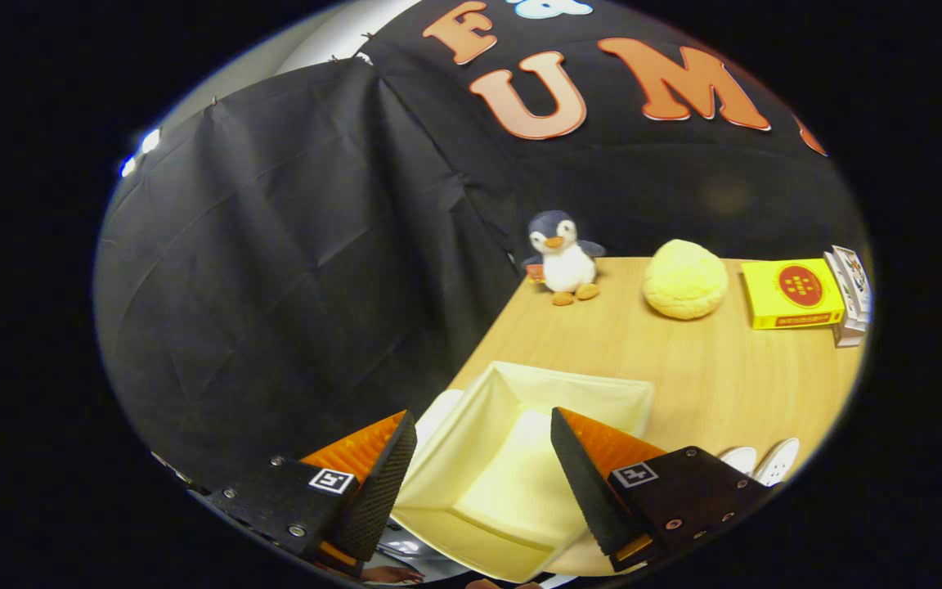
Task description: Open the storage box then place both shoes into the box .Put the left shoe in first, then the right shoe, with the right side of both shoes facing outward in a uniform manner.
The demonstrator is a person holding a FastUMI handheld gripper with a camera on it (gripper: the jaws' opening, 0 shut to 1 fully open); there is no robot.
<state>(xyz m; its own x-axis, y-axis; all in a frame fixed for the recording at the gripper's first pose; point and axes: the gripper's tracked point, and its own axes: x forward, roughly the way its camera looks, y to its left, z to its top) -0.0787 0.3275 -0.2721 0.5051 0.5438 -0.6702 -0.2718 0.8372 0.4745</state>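
We hold the gripper [483,466] above the table [716,368], its fingers spread wide with nothing pinched; the storage box [520,474] sits open between and under them; white shoes [769,460] peek out just beside the right finger; a penguin toy [562,258] stands beyond.

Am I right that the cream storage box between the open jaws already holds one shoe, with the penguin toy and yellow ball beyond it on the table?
Not quite: the gripper view shows the storage box open but holding nothing. The rest stands: the gripper has its jaws open, and the penguin toy and yellow ball sit beyond on the table.
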